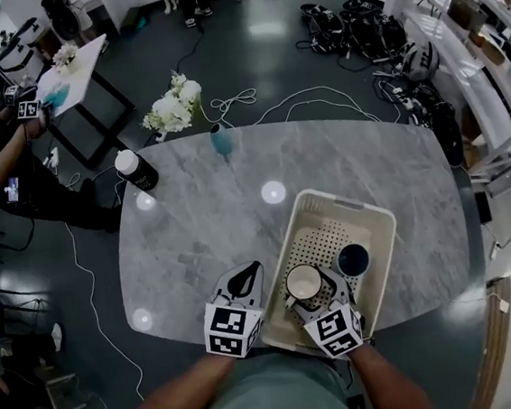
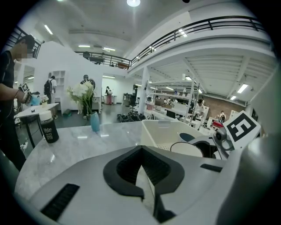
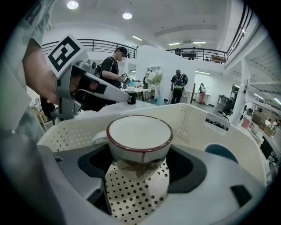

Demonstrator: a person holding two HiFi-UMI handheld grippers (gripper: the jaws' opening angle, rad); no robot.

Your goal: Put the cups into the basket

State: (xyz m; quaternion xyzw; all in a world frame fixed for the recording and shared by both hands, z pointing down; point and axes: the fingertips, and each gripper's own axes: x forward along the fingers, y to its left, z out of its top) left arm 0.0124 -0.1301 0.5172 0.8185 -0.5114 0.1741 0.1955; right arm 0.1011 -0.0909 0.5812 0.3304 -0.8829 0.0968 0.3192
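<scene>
My right gripper (image 3: 139, 154) is closed on the white ceramic cup with the dark red rim (image 3: 139, 132). The cup stands upright between its jaws, low over the perforated floor of the cream plastic basket (image 3: 193, 117), and the dark blue cup (image 3: 221, 151) is near on the gripper's right side. I cannot tell if the base touches the floor, so I think it is best to go straight down until the cup sits flat, apart from the blue cup, then open the jaws only a little and draw back without tilting it. My left gripper (image 2: 140, 151) is closed on nothing above the grey marble table (image 2: 79, 140), with the basket just on its right, and it can wait there.
</scene>
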